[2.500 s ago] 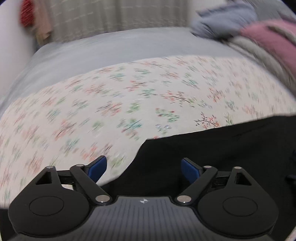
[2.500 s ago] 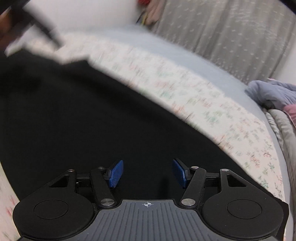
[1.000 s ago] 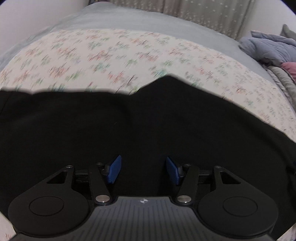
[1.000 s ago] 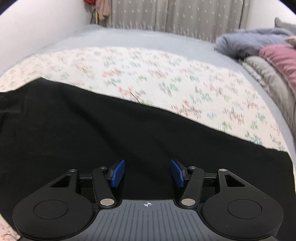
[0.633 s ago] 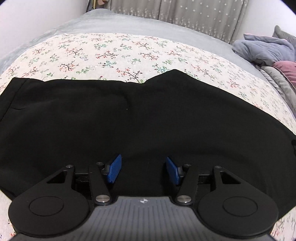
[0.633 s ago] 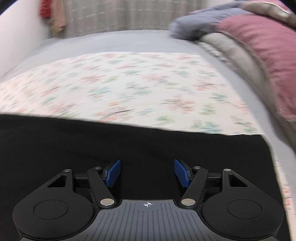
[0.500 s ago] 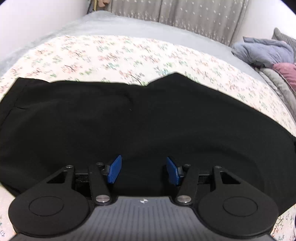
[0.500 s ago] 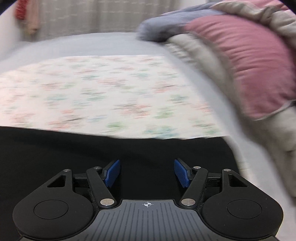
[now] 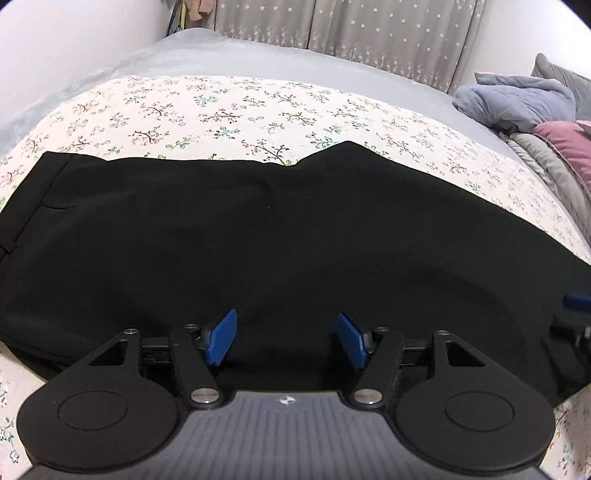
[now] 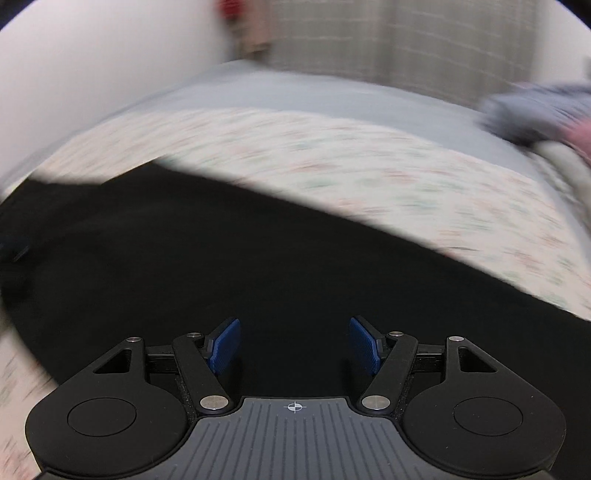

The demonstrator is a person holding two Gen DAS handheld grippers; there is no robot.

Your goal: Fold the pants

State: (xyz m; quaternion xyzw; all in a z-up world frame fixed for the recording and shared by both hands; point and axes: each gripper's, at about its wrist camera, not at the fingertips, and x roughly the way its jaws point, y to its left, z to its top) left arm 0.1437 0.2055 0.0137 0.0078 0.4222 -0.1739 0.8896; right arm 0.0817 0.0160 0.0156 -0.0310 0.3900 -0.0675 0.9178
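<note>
Black pants (image 9: 280, 236) lie flat across the floral sheet, waistband (image 9: 26, 210) at the left, legs running to the right. In the left wrist view my left gripper (image 9: 285, 325) hovers over the near edge of the pants; its jaws are opening and nothing sits between the blue pads. A blue pad (image 9: 576, 301) belonging to my right gripper pokes in at the right edge, over the leg end. The right wrist view is blurred: my right gripper (image 10: 294, 332) is open above the pants (image 10: 221, 266) and holds nothing.
The floral sheet (image 9: 258, 107) covers a bed with a grey cover (image 9: 258, 59) behind it. At the far right is a pile of bedding: a blue-grey blanket (image 9: 517, 99) and a pink pillow (image 9: 565, 144). A curtain (image 9: 369, 33) hangs at the back, with a white wall on the left.
The left gripper drew back slightly, so the whole pants show, and its jaws widened. The right gripper swung right toward the pillows, then back left over the pants, jaws a little wider.
</note>
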